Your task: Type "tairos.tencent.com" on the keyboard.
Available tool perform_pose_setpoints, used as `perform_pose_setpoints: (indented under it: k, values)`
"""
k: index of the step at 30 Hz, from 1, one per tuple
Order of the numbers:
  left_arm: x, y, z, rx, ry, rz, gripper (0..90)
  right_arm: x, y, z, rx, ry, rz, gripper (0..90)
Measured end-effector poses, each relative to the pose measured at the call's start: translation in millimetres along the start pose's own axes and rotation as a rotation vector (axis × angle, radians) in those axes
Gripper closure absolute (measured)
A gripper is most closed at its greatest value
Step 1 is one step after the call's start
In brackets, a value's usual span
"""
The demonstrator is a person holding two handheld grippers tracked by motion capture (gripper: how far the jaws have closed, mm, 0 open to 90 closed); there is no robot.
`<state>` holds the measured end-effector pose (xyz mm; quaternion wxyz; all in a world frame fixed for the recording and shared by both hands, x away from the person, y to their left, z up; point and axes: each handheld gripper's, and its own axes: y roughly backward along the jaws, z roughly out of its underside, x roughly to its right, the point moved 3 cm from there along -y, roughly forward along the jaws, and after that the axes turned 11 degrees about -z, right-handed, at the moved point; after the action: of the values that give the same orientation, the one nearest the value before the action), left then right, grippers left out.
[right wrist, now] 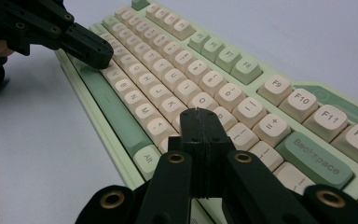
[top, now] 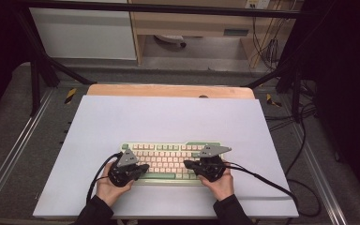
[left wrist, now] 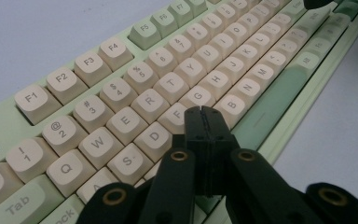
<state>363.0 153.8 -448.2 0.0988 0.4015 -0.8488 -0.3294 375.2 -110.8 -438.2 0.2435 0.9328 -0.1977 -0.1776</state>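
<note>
A pale green keyboard [top: 168, 161] with cream keys lies on the white mat, near the front. My left gripper [top: 142, 168] is over its left half with the jaws pressed together and nothing between them. In the left gripper view its tips [left wrist: 203, 111] sit low over the letter keys [left wrist: 168, 79] just below F and G. I cannot tell whether they touch. My right gripper [top: 188, 164] is shut and empty too. Its tips [right wrist: 199, 113] hang over the right-hand letter keys of the keyboard [right wrist: 177, 70]. There the left gripper [right wrist: 98, 51] is by the space bar's far end.
The white mat [top: 168, 117] covers a wooden table [top: 168, 90] and has free room behind and beside the keyboard. Black cables [top: 281, 187] trail from the grippers toward the front right. Metal frame rails [top: 9, 154] run along both sides.
</note>
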Motion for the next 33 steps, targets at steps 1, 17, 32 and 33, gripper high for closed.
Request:
perform_pose_setpoints:
  k: [1,17,32,33]
  values:
    - [0.1,-0.1,0.2,0.001,0.000,0.001,89.9,-0.1,0.0,0.1,0.000,0.001,-0.001,90.0]
    - [-3.8,9.3,0.6,0.025,-0.001,0.001,89.9,-0.5,2.1,-2.0,0.014,0.001,0.003,90.0]
    - [-16.9,16.5,7.2,0.023,0.031,-0.013,89.9,1.3,-2.4,-5.6,0.026,-0.021,0.009,90.0]
    - [-17.3,16.9,7.7,0.024,0.033,-0.012,89.9,1.5,-2.9,-6.0,0.022,-0.017,0.009,90.0]
